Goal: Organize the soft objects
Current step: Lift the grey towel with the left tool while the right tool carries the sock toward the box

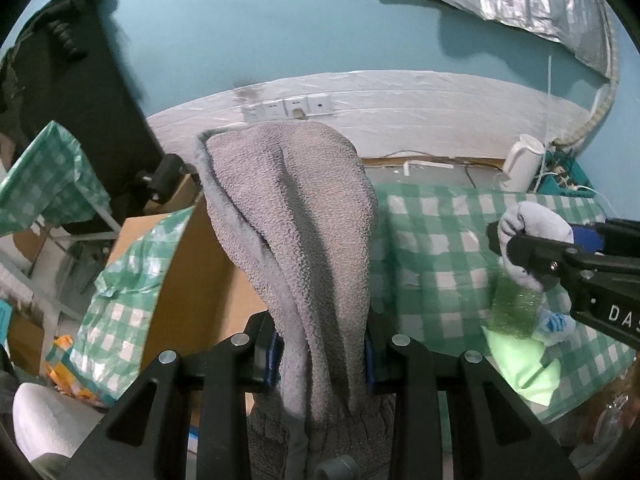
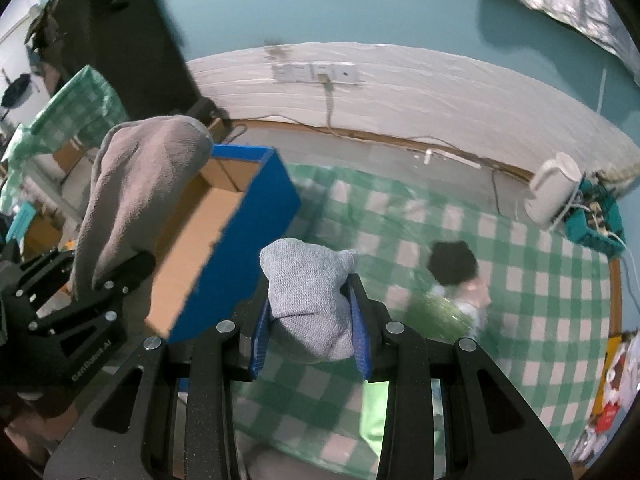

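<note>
Box [image 2: 224, 240] sits fwd-left of right gripper [image 2: 308, 344]; doll [image 2: 460, 280] fwd-right, on table [image 2: 540, 300]; kettle [image 2: 554, 190] behind.

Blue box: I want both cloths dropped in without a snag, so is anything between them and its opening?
Nothing visible blocks it. The blue box is open-topped; gray towel hangs beside it, light sock just right.

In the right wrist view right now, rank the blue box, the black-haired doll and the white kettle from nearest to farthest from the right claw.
1. Blue box, just left of the right claw.
2. Doll, ahead to the right on the checked cloth.
3. Kettle, far right by the wall.
</note>
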A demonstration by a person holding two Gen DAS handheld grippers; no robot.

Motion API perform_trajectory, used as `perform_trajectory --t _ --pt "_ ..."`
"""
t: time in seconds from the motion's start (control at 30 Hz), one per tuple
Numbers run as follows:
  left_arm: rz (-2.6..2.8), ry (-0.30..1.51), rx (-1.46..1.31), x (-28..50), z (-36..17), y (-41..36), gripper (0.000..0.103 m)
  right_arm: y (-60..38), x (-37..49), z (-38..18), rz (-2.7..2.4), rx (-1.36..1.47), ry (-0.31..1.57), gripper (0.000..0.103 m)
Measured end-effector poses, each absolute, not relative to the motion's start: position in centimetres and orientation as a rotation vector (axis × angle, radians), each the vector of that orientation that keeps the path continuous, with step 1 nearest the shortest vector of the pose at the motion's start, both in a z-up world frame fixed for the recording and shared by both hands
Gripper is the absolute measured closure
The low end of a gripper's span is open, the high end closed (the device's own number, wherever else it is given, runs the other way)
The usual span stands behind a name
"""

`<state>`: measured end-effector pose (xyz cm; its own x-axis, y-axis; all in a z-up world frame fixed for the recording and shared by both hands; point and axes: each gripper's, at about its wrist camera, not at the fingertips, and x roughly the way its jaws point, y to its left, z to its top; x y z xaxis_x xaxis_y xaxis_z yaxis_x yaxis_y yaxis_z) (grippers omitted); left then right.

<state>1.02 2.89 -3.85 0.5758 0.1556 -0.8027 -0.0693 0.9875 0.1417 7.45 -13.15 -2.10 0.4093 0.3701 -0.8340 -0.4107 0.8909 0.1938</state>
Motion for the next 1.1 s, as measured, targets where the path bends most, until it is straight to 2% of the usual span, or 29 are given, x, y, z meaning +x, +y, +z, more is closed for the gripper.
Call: perform_trajectory --t 0.43,0.9,1.0,1.1 --pt "0.234 0.979 0.043 0.5 -5.0 9.7 0.071 -4.2 8.6 -1.7 0.607 -0.092 1.055 0.069" --pt "0.291 1.059 0.019 0.6 -8.1 13.8 0.071 1.9 9.1 -5.6 0.675 -0.146 1.156 0.069" --pt "0.288 1.067 0.026 0.6 -8.6 13.9 0.064 2.8 9.1 -6.2 0.691 -0.155 1.174 0.067" --pt "0.281 1.077 0.027 0.6 -9.0 13.7 0.050 3.3 9.0 -6.6 0.685 -0.169 1.180 0.063"
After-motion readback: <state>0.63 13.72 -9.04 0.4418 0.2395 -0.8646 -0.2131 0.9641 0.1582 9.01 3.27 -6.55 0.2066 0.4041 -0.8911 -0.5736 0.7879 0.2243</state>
